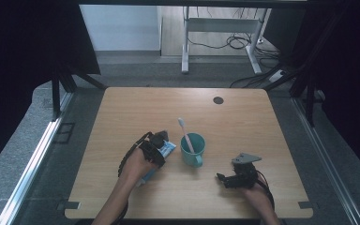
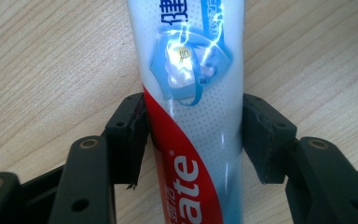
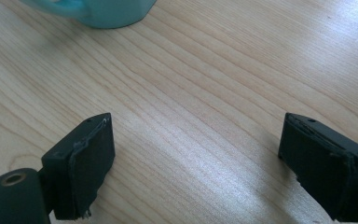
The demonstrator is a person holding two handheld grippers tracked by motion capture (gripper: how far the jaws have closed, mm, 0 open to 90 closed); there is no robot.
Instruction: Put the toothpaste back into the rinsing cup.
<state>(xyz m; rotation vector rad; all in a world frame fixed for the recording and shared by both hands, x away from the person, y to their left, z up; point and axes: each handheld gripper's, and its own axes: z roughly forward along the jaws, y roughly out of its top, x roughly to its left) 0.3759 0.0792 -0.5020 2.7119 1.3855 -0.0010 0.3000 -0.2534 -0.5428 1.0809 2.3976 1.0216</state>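
A teal mug [image 1: 192, 149] with a white toothbrush [image 1: 185, 135] standing in it sat at the middle of the wooden surface [image 1: 243, 117], just right of the toothpaste tube [image 2: 193, 107]; a dark round spot [image 1: 218, 100] lay far back; the tube, white with a red band and blue picture, lay flat on the surface left of the mug; the left claw [image 2: 193, 140] straddled it, pads touching both sides; the right claw [image 3: 196, 158] stood wide apart over bare wood, near right.
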